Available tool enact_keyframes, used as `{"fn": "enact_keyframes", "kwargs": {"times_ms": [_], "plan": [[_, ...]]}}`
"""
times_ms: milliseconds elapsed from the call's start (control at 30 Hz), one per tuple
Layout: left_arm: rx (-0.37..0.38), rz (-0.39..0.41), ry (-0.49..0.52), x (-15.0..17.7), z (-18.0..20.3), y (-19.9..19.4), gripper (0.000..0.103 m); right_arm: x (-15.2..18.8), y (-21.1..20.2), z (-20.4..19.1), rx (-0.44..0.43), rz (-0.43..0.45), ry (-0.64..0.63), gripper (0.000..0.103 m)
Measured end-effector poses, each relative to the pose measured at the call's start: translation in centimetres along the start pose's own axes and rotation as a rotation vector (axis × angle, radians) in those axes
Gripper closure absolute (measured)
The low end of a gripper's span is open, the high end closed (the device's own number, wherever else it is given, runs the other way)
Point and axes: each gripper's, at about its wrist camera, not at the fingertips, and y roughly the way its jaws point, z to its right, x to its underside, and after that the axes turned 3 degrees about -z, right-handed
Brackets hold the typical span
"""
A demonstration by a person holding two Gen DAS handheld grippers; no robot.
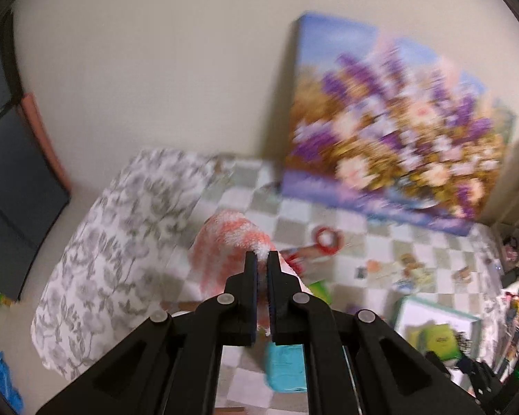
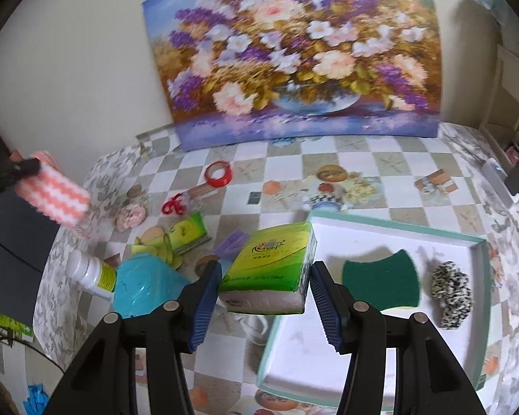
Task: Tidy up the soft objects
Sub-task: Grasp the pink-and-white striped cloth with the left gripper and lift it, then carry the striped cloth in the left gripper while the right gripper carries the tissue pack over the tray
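We see left hand-held gripper (image 1: pixel 263 259) pinching fluffy pink-and-white cloth (image 1: pixel 225 242), cloth hanging from tips above table (image 1: pixel 328 207). We see right hand-held gripper (image 2: pixel 264 273) squeezing green tissue pack (image 2: pixel 270 269) between blue pads, over left edge of white tray (image 2: pixel 477 242). Green sponge (image 2: pixel 380 280) and spotted scrunchie (image 2: pixel 451 288) in tray, right of it.

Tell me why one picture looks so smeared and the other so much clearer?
Left wrist view: motion blur smears the flower painting and the tablecloth, while the left claw stays sharp. Right wrist view: mostly crisp, tissue pack readable; fisheye bends the edges and darkens the corners in both.
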Motion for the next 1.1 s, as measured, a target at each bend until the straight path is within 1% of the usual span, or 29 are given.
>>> {"fn": "enact_keyframes", "kwargs": {"times_ms": [133, 267, 333, 433, 600, 733, 933, 1100], "plan": [[0.081, 0.090, 0.055, 0.3, 3.5, -3.7, 0.098, -0.3, -1.1, 2.0, 0.031, 0.024, 0.037, 0.047], [0.149, 0.150, 0.111, 1.3, 7.2, -6.4, 0.098, -0.5, -2.2, 4.6, 0.079, 0.040, 0.084, 0.047], [0.178, 0.164, 0.134, 2.1, 8.9, -7.1, 0.098, -0.5, -2.7, 6.0, 0.102, 0.048, 0.110, 0.047], [0.228, 0.165, 0.157, 3.4, 11.4, -7.5, 0.098, -0.1, -3.6, 8.3, 0.142, 0.064, 0.158, 0.047], [0.282, 0.128, 0.194, 6.4, 15.1, -6.8, 0.098, 0.8, -5.3, 11.7, 0.193, 0.098, 0.224, 0.047], [0.316, 0.061, 0.256, 9.4, 18.0, -5.4, 0.098, 1.4, -6.6, 13.7, 0.227, 0.117, 0.254, 0.047], [0.349, -0.038, 0.284, 12.8, 20.3, -3.2, 0.098, 2.5, -7.9, 15.7, 0.252, 0.126, 0.276, 0.047], [0.358, -0.088, 0.317, 15.0, 21.3, -2.2, 0.098, 3.1, -8.3, 16.6, 0.249, 0.119, 0.285, 0.047]]}}
